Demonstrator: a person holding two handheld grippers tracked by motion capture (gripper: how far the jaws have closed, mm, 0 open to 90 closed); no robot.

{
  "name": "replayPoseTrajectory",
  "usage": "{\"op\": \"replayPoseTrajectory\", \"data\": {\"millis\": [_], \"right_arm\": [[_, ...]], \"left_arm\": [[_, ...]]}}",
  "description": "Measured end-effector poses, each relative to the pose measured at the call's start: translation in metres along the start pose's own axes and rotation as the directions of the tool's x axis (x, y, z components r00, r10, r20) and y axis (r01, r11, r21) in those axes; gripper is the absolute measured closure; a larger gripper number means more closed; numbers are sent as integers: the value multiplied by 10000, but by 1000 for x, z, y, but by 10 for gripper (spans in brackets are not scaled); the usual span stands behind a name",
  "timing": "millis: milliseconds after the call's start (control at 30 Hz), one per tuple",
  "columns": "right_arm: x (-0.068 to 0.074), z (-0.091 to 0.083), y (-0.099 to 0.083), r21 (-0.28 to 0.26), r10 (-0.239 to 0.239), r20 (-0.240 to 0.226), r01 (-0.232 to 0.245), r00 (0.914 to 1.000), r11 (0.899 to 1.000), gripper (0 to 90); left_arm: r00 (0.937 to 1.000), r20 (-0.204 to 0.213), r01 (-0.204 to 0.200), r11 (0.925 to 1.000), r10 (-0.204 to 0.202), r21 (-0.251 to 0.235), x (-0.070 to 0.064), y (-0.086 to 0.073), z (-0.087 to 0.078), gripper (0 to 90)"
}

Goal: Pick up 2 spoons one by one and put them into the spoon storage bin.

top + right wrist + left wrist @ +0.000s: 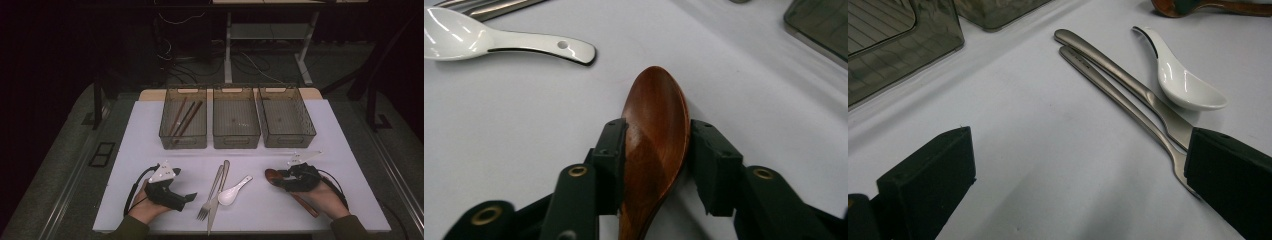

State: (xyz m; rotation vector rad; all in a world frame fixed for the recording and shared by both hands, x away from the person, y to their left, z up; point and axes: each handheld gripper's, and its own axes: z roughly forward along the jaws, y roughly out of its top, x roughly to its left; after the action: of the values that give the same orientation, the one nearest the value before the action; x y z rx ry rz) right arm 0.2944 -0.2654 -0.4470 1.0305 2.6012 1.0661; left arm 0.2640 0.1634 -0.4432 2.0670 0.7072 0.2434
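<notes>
At 4 o'clock on the desk (150,210), your right claw (655,150) brackets the wooden spoon (655,130).
Its jaws flank the bowl, seemingly touching; your left claw (1073,190) gapes empty at 8 o'clock; fork (1118,95), knife (1128,80), white spoon (1188,87) between; bins (235,122) at 12.

Fork (209,196), knife (218,196), white spoon (233,190), three bins (236,123), chopsticks (183,118).

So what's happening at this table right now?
A person holds a gripper in each hand. The right gripper has its jaws around a wooden spoon lying on the table. The left gripper is open beside a fork, knife and white spoon. Three bins stand behind; the left bin holds chopsticks.
</notes>
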Motion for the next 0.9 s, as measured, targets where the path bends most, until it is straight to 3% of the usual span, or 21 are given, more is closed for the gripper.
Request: {"op": "replayPoseTrajectory", "data": {"millis": [300,467,900], "right_arm": [[7,1,2,239,-406,-372,415,9985,9989,743],[7,1,4,230,-369,-427,379,9984,9990,801],[5,-4,10,35,-159,-310,160,9994,9999,805]], "left_arm": [[10000,15,2,10000,-2,2,0,0,0,0],[10000,27,-24,10000,24,20,0,0,0,0],[10000,43,6,10000,-6,-46,0,0,0,0]]}}
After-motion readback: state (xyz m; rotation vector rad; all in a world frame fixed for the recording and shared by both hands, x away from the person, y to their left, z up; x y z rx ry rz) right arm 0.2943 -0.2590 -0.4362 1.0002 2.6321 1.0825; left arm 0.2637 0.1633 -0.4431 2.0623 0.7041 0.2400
